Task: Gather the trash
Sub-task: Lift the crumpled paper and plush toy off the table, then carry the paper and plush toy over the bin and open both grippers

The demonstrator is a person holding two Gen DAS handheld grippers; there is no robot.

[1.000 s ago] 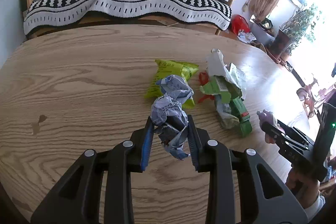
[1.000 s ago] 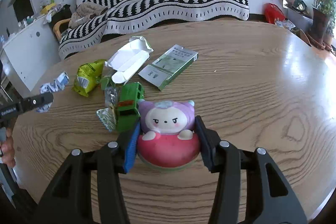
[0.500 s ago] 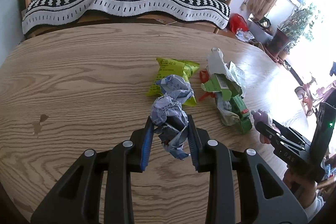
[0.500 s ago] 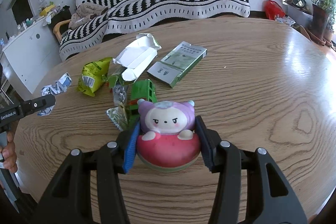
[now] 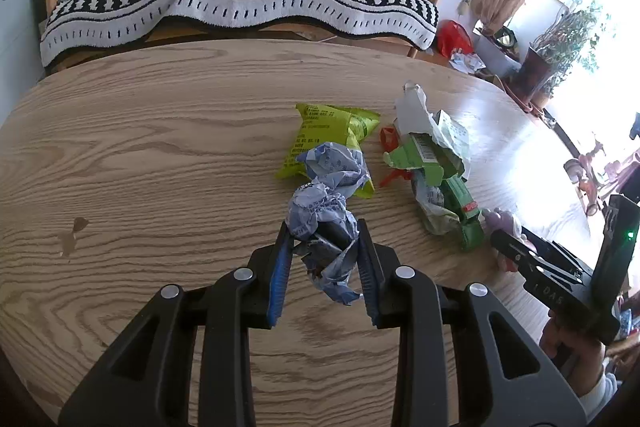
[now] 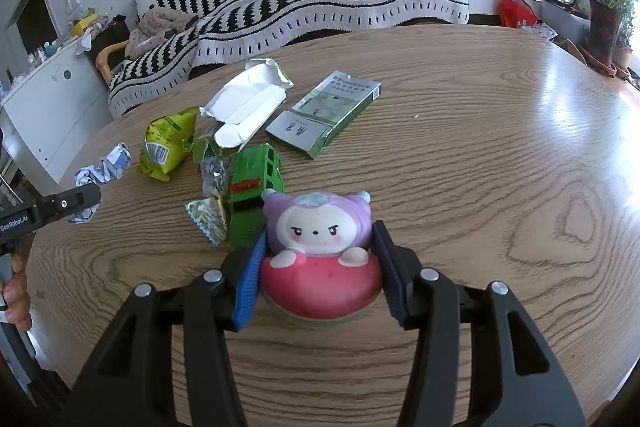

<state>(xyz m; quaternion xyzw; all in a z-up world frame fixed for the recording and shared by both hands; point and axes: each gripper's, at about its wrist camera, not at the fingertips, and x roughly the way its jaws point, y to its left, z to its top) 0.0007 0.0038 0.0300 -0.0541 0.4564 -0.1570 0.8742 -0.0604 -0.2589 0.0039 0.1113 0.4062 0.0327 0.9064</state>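
Our left gripper was clamped on a crumpled blue-white wrapper, lifted off the wooden table. Our right gripper squeezed a pink-and-purple squishy toy. At eleven o'clock of the toy lay a green toy truck, a yellow-green snack bag and a torn white carton.

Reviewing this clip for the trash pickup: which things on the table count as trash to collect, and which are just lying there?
Trash:
- crumpled blue wrapper, in the left claw
- yellow-green snack bag
- torn white carton
- foil sachet
- flat green box, probably

Not trash:
- cartoon toy, in the right claw
- green toy truck
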